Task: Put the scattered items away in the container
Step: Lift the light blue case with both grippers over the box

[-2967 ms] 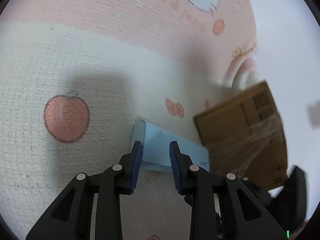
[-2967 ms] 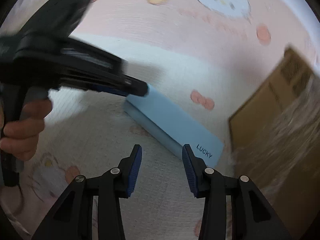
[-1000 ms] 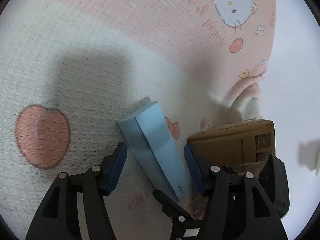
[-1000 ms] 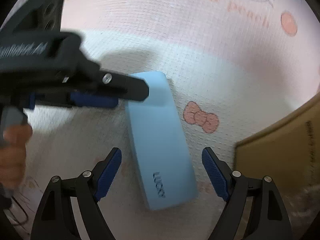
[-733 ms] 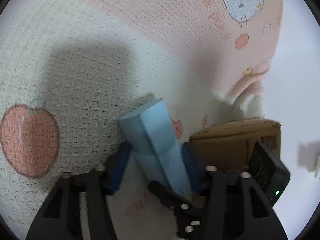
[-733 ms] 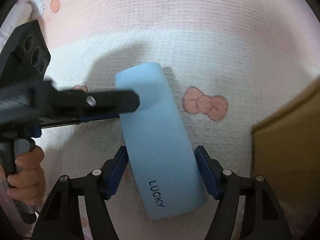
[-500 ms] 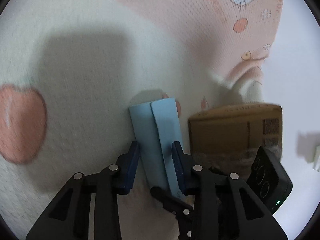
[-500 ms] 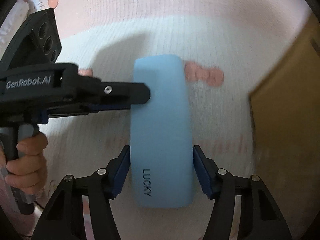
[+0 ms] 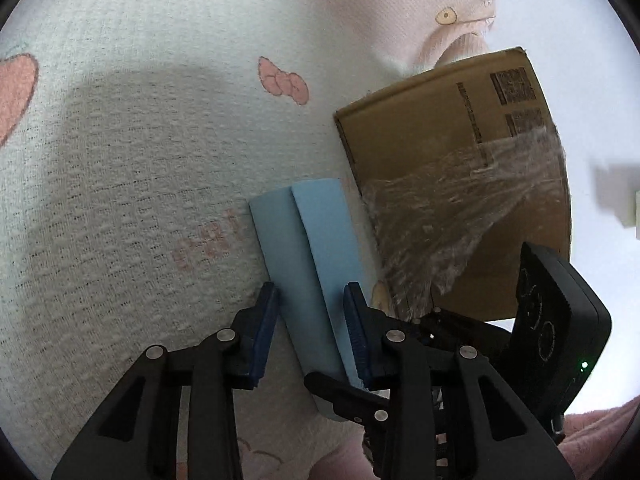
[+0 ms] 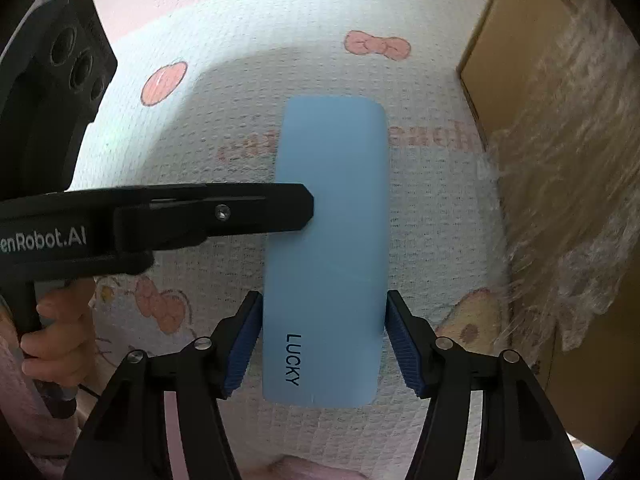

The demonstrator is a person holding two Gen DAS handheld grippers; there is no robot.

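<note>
Blue case (image 10: pixel 326 256) held over the blanket (image 10: pixel 224 92), beside the box (image 9: pixel 452 184). Right gripper (image 10: pixel 322 346) pinches its wide faces; left gripper (image 9: pixel 310 332) pinches its thin edges. Two crossed grips could twist the smooth case loose if the hands diverge. Crinkled film (image 9: pixel 448 220) drapes the box wall and may snag entry.

The left wrist view looks slantwise along its claw (image 9: pixel 310 330), close to the blue case (image 9: pixel 316 248); the right wrist view faces almost straight down over its claw (image 10: pixel 322 342); both share the case (image 10: pixel 326 256), patterned blanket (image 9: pixel 140 152) and cardboard box (image 9: pixel 452 128).
</note>
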